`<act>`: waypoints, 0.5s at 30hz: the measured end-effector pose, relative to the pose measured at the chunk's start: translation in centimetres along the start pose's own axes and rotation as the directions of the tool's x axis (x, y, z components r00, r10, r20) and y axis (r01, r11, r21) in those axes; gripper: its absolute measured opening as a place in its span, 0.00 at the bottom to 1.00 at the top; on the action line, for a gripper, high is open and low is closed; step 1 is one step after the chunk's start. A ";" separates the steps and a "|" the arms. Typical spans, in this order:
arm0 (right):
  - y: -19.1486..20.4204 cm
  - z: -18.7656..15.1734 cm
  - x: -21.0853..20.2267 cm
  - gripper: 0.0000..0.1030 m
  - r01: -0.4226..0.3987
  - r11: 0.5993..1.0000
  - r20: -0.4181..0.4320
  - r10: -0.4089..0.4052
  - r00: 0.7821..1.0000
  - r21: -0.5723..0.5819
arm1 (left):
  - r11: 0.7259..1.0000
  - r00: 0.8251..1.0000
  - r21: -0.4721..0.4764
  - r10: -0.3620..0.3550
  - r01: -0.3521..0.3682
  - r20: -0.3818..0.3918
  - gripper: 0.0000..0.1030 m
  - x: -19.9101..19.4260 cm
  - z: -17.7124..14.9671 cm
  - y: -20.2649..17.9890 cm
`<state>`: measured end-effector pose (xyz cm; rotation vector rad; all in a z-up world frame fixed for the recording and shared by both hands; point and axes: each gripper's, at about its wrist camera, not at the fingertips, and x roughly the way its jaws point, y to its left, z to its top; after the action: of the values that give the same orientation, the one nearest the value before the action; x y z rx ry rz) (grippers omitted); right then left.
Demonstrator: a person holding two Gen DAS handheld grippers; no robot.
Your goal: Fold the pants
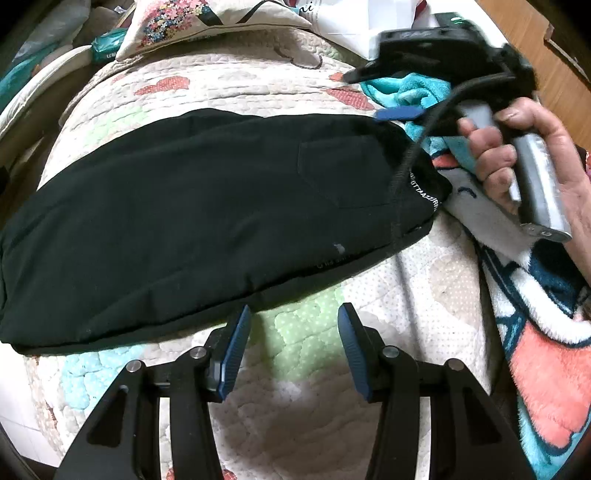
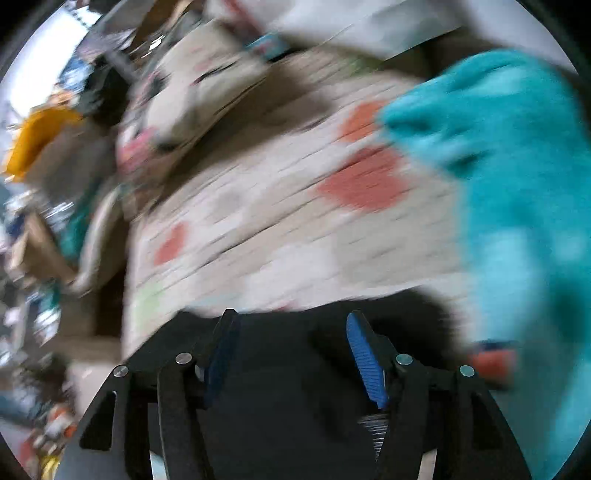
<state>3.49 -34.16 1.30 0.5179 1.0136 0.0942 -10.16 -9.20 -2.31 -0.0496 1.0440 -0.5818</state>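
Note:
Black pants (image 1: 192, 221) lie folded lengthwise on a quilted bedspread (image 1: 388, 314), waistband with white lettering at the right end. My left gripper (image 1: 293, 321) is open and empty, just in front of the pants' near edge. My right gripper (image 1: 397, 112) is held by a hand above the waistband's far corner; one blue fingertip shows there. In the blurred right wrist view, my right gripper (image 2: 291, 328) is open and empty above the black pants (image 2: 280, 387).
A turquoise and coral fleece blanket (image 1: 535, 332) lies at the right, also in the right wrist view (image 2: 517, 184). A floral pillow (image 1: 192, 26) and white bags sit at the bed's far end. Clutter fills the left side.

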 end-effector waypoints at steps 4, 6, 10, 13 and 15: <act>-2.6 -0.1 4.1 0.45 0.118 0.990 -0.116 -0.108 0.987 0.078 | 1.000 1.000 -0.030 0.003 -0.002 0.013 0.47 -0.5 0.3 0.9; -2.0 -0.1 3.5 0.44 0.135 0.988 -0.081 -0.129 0.988 0.081 | 0.999 1.000 -0.047 0.001 0.000 0.022 0.47 -0.8 0.5 1.4; 3.4 0.0 3.4 0.50 0.156 0.980 -0.027 -0.161 0.987 -0.125 | 0.996 0.999 -0.091 0.011 -0.007 0.038 0.47 -1.4 0.7 2.8; 7.1 0.9 6.3 0.50 0.110 0.967 -0.067 -0.128 0.990 -0.232 | 0.987 0.996 -0.154 0.048 -0.036 0.071 0.47 -2.3 0.9 5.0; 9.8 1.5 9.3 0.50 0.083 0.951 -0.094 -0.116 0.989 -0.298 | 0.979 0.992 -0.192 0.088 -0.070 0.087 0.47 -2.8 0.9 6.5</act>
<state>11.30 -23.22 -0.93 0.1909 1.1099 0.1817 -7.64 -2.55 -1.56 -0.1994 1.0013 -0.4034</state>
